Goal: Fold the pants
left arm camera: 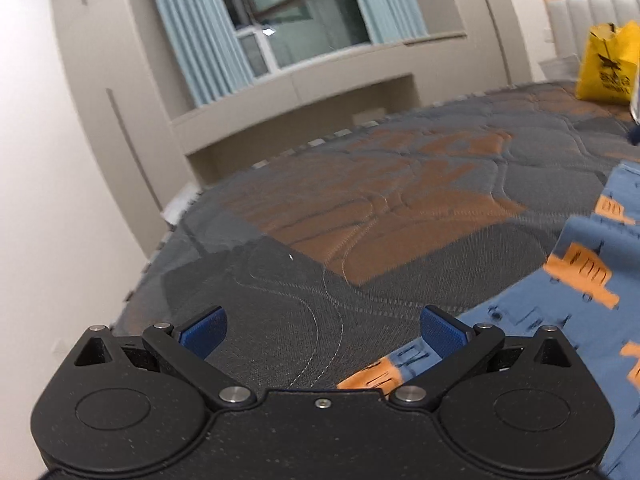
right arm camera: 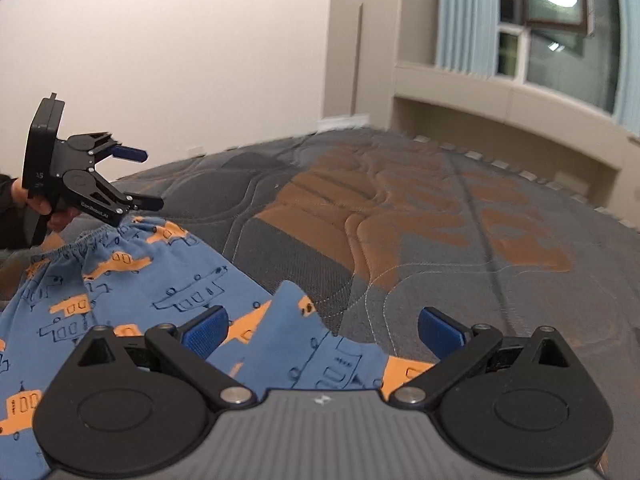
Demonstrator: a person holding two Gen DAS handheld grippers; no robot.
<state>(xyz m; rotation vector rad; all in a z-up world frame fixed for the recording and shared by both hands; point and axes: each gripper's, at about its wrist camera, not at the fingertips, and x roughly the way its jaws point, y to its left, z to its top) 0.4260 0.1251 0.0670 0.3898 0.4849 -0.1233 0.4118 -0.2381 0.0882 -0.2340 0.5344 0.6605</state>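
Observation:
Blue pants point(right arm camera: 132, 280) printed with orange vehicles lie on a grey and orange quilted mattress point(right arm camera: 420, 232). In the right wrist view the elastic waistband sits at the left and a folded corner rises near the centre. My right gripper point(right arm camera: 322, 330) is open just above the pants' near part, holding nothing. My left gripper point(right arm camera: 150, 178) shows there too, open, held by a hand just above the waistband. In the left wrist view my left gripper point(left arm camera: 322, 330) is open over the mattress point(left arm camera: 360, 216), with the pants point(left arm camera: 568, 304) at the right, under its right finger.
A yellow bag point(left arm camera: 610, 66) stands on the far right of the mattress by a padded headboard point(left arm camera: 592, 10). A window with blue curtains point(left arm camera: 192, 40) and a beige ledge run along the far side. A white wall borders the left mattress edge.

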